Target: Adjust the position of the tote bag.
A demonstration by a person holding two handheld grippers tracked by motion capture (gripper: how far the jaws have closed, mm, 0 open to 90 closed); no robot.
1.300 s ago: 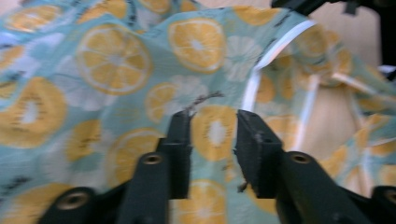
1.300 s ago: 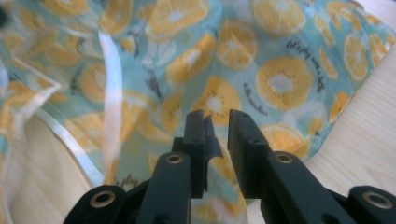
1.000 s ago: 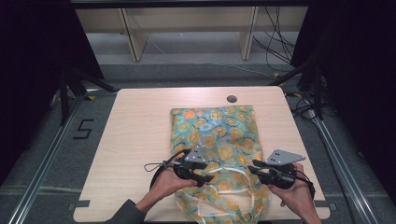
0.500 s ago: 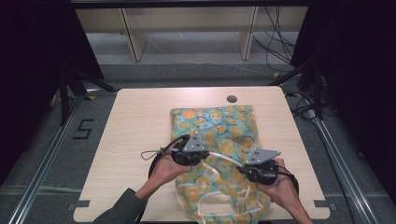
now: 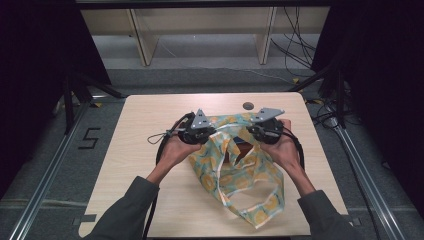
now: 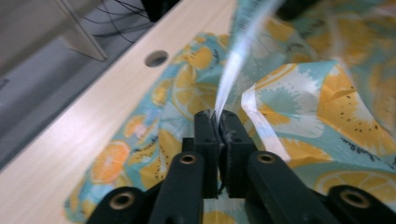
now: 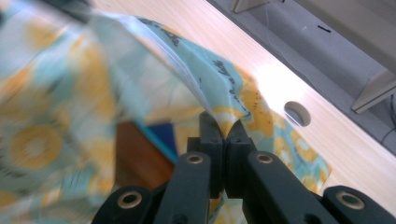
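Blurring bag (image 7: 56, 93), hiding brown item (image 7: 140, 158)

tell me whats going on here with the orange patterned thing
A person at a wooden table holds a gripper in each hand. The left gripper is shut on a pale strip at the edge of a teal bag printed with orange slices; the right gripper is shut on the bag's fabric edge. Both are raised near the table's far side, so the bag's upper part hangs lifted between them while its lower end rests on the table.
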